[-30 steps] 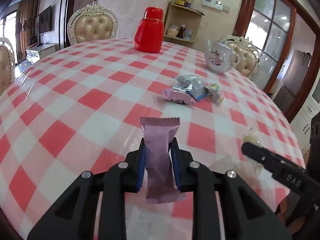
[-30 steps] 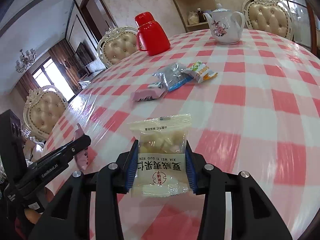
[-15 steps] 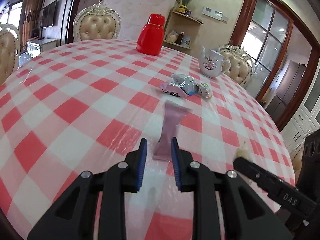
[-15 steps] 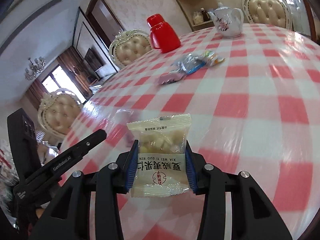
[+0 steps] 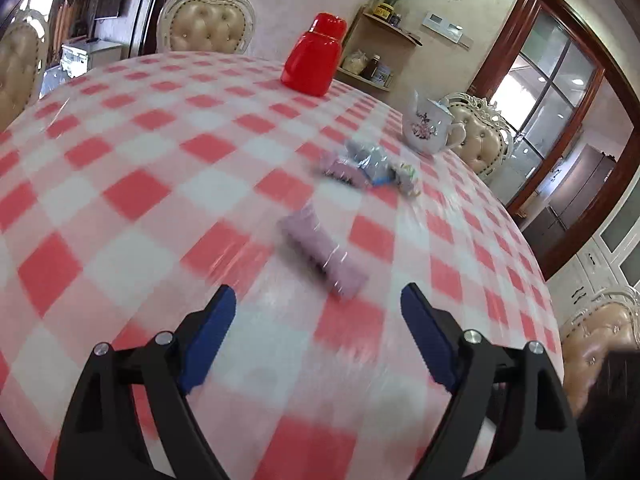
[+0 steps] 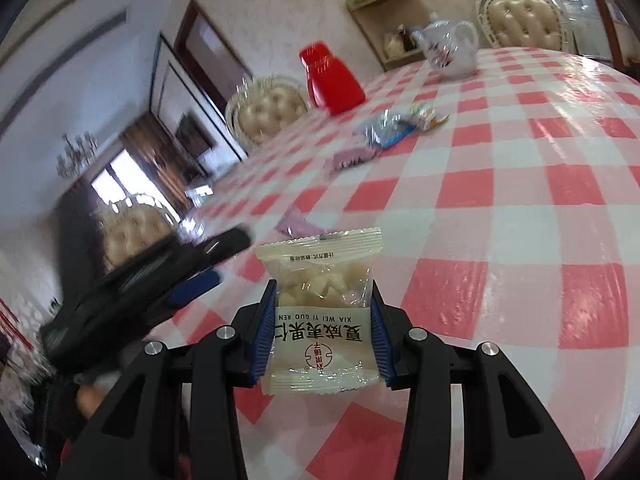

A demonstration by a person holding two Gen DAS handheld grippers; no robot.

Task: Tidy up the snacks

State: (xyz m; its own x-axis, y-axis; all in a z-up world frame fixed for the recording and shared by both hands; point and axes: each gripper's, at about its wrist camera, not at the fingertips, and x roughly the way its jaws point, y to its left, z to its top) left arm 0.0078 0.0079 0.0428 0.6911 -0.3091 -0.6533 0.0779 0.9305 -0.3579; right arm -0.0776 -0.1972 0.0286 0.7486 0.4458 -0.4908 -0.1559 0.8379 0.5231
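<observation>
My left gripper (image 5: 318, 300) is open and empty, its jaws spread wide above the checked table. The purple snack packet (image 5: 324, 254) lies flat on the cloth just ahead of it, and shows partly in the right wrist view (image 6: 296, 226). A small pile of snack packets (image 5: 370, 168) lies farther back, also in the right wrist view (image 6: 390, 132). My right gripper (image 6: 323, 300) is shut on a clear nut packet (image 6: 322, 312) with red and black print, held above the table. The left gripper (image 6: 160, 280) appears blurred at the left of that view.
A red jug (image 5: 314, 58) stands at the far side of the round table (image 5: 120, 160), with a white floral teapot (image 5: 428, 128) at the far right. Padded chairs (image 5: 208, 20) ring the table. The table edge curves away on the right.
My left gripper has let go of the purple packet, which now lies flat on the cloth, and its jaws have opened wide. My right gripper still holds the nut packet.
</observation>
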